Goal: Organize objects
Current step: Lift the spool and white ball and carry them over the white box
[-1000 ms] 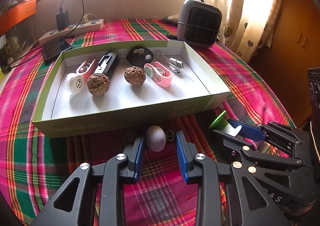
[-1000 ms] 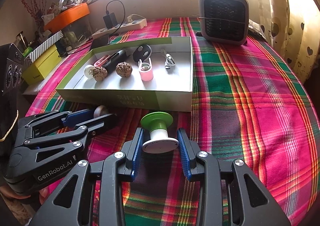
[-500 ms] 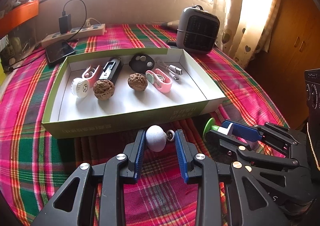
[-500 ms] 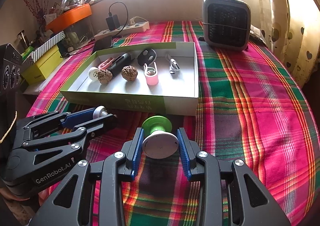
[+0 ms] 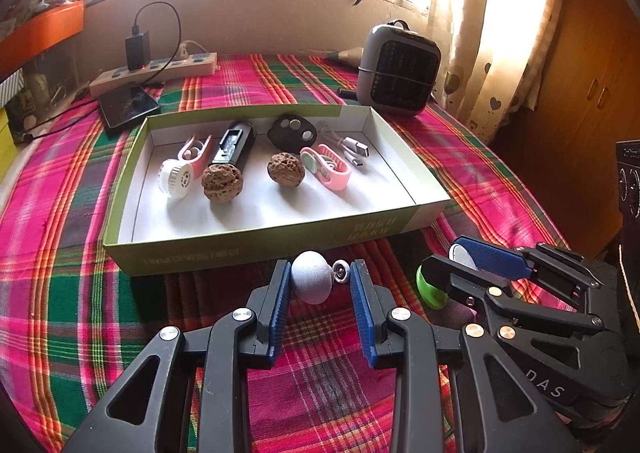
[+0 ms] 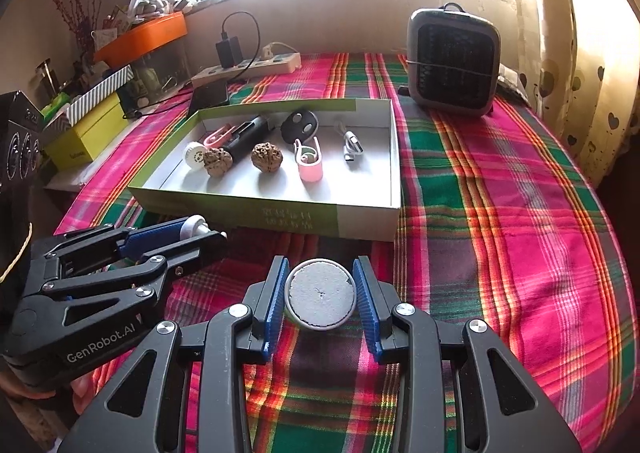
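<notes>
My left gripper (image 5: 320,285) is shut on a small white round-headed piece with a metal end (image 5: 312,281), held above the plaid cloth just in front of the box; it also shows in the right wrist view (image 6: 194,227). My right gripper (image 6: 321,293) is shut on a green-and-white spool (image 6: 321,300), its flat white end facing the camera; its green end shows in the left wrist view (image 5: 428,289). The green-edged white box (image 5: 256,249) holds two walnuts (image 5: 222,184), pink clips, a black remote, a key fob and a cable.
A grey heater (image 6: 454,63) stands behind the box at the right. A power strip (image 5: 156,71) and a phone (image 5: 128,105) lie at the back left. Yellow and orange boxes (image 6: 86,131) crowd the left edge. Curtains hang at the right.
Both grippers have lifted with their objects and drawn back from the box. The spool has tipped so its flat white end now faces the right camera.
</notes>
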`<state>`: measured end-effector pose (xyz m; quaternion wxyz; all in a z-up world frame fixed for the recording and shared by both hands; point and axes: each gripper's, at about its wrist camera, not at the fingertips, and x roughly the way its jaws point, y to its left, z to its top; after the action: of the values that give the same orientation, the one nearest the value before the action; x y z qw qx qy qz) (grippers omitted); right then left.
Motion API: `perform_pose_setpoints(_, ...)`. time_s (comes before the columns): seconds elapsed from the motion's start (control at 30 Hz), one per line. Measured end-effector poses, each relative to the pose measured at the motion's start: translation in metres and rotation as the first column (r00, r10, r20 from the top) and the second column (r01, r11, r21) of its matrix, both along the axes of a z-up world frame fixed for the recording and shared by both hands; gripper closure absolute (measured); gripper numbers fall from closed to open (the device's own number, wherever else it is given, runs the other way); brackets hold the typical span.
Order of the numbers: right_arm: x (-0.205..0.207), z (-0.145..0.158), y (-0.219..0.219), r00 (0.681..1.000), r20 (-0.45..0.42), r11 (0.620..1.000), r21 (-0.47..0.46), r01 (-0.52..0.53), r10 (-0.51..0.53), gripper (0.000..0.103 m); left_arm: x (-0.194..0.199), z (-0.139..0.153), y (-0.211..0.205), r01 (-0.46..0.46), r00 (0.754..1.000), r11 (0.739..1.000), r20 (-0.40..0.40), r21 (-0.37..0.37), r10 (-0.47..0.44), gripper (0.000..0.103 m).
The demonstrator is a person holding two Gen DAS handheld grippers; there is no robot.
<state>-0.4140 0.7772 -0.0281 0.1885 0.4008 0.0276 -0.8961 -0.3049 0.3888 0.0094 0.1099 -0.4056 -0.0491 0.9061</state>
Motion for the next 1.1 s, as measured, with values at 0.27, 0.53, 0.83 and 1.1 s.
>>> perform_pose_setpoints(0.27,0.001,0.009,-0.003,1.0,-0.026,1.0,-0.002,0.004,-0.004,0.068,-0.031,0.004,0.092,-0.009,1.0,1.0,-0.021,0.009,0.009,0.075)
perform_pose_setpoints(0.53,-0.006,0.028,-0.011,0.997,-0.07,1.0,0.002,-0.013,0.013,0.068,-0.069,0.012,0.144,-0.016,0.999,1.0,-0.051,0.005,0.016,0.075)
perform_pose_setpoints(0.83,-0.016,0.033,-0.016,0.997,-0.073,1.0,0.001,-0.023,0.023,0.068,-0.111,0.009,0.198,-0.018,0.998,1.0,-0.053,0.002,0.018,0.075)
perform_pose_setpoints(1.1,-0.032,0.039,-0.019,0.997,-0.077,1.0,0.004,-0.027,0.027,0.068,-0.133,0.01,0.207,-0.023,0.998,1.0,-0.05,0.011,0.023,0.075)
